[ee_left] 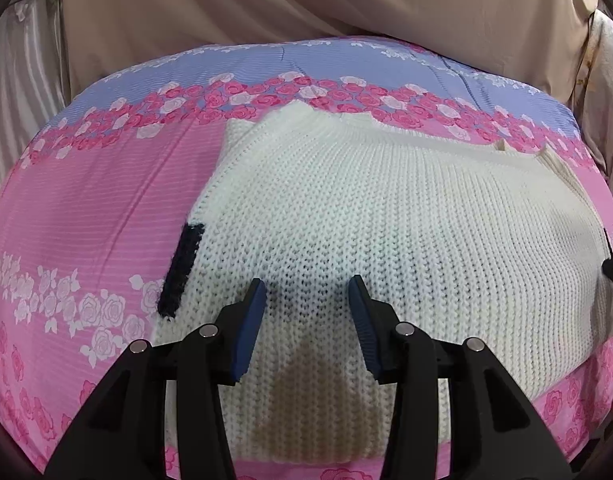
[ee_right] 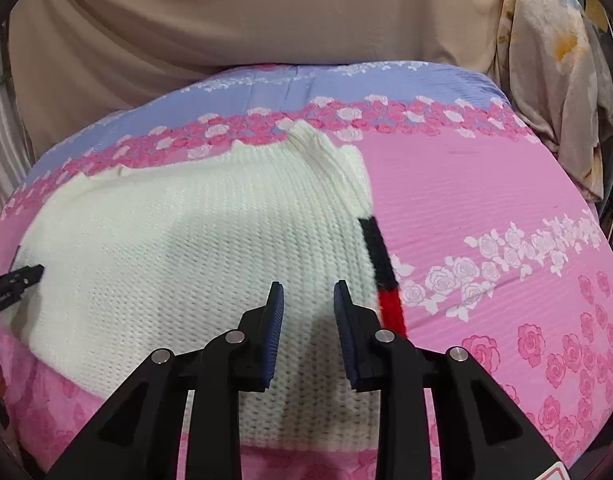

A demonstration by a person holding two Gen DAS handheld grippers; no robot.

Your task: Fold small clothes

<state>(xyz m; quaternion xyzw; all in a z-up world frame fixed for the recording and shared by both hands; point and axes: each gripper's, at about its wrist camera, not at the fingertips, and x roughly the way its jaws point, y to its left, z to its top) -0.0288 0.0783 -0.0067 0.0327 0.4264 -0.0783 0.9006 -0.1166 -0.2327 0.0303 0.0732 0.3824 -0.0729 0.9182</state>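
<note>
- Lying near the front edge of the flowered bedcover [ee_left: 86, 208], the white sweater [ee_left: 386, 208] is loose knit; a pad may snag a stitch, or pinch only one layer.
- Left gripper [ee_left: 308, 320] and right gripper [ee_right: 308, 320] both hang over it, jaws apart, holding nothing.
- Beyond, a dark trim strip [ee_right: 376, 252] edges the sweater.

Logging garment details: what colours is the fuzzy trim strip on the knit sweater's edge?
Black, then red; clearest in the right wrist view.
</note>
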